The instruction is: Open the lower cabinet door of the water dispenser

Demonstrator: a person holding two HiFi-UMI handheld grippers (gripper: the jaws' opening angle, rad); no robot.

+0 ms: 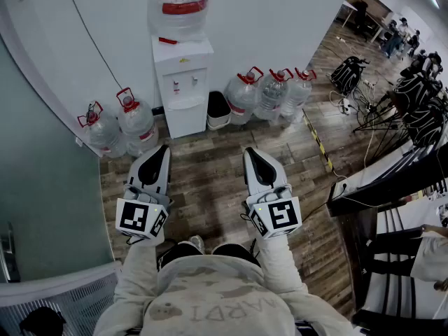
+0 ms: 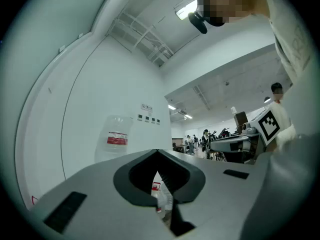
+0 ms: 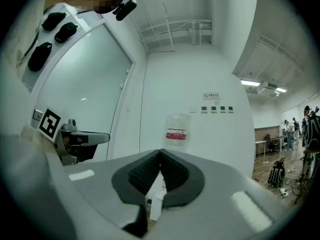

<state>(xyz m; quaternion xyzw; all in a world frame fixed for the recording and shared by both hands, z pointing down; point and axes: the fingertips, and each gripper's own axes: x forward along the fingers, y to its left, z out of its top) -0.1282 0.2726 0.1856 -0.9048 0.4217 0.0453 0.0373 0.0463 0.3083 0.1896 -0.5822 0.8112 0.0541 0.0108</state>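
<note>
Wooden floor [image 1: 210, 170] runs to a white wall [image 1: 105, 19] at 12 o'clock, where the water dispenser [image 1: 183, 75] stands, its lower cabinet door [image 1: 186, 121] shut and well apart from the left tongs [image 1: 162, 148] and right tongs [image 1: 250, 151], both closed on nothing. Door: probably a light, stiff, smooth panel, best caught at its free edge; no handle is discernible. Water jugs [image 1: 119, 121] at its 10 o'clock and a bin [image 1: 218, 109] at its 3 o'clock flank it, while the floor at 6 o'clock lies open for the swing.

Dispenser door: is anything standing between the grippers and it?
Nothing visible. Only bare floor lies between the left gripper, the right gripper and the door; jugs and a bin stand beside the dispenser, not in front.
</note>
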